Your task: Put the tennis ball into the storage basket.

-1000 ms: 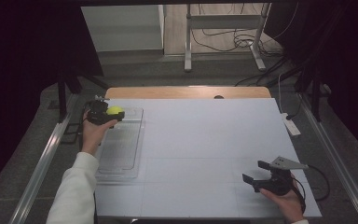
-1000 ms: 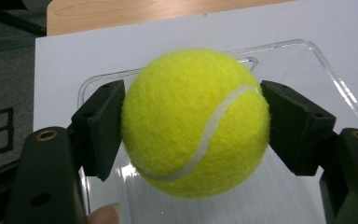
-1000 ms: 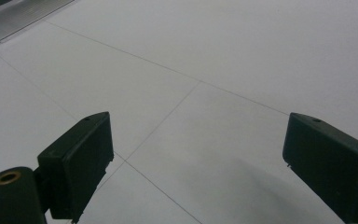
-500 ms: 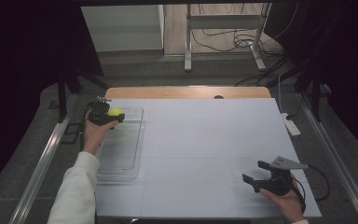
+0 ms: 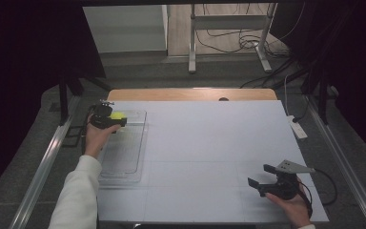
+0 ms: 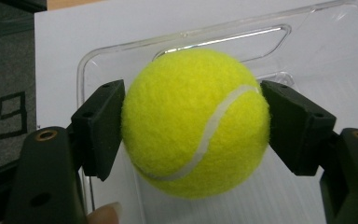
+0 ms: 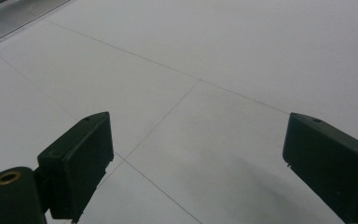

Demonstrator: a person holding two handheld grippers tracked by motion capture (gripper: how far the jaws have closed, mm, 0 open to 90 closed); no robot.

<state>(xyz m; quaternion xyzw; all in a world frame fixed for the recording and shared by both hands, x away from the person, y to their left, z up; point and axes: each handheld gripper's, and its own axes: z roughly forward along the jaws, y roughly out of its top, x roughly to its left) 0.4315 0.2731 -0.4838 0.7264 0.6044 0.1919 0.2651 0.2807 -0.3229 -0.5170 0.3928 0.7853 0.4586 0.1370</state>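
Observation:
A yellow tennis ball sits between the two black jaws of my left gripper, which is shut on it. In the high view the ball and the left gripper hang over the far end of a clear plastic tray at the table's left side. The tray's far rim and handle slot lie just behind the ball. My right gripper rests near the front right of the white table, jaws wide apart. Between its jaws there is bare white table.
A white remote-like object lies at the table's right edge. A wooden strip borders the far edge. Metal rails run along both sides of the table. A stand with cables is on the floor beyond.
The left gripper with the ball has stayed almost still over the tray's far end. The right gripper has not visibly moved.

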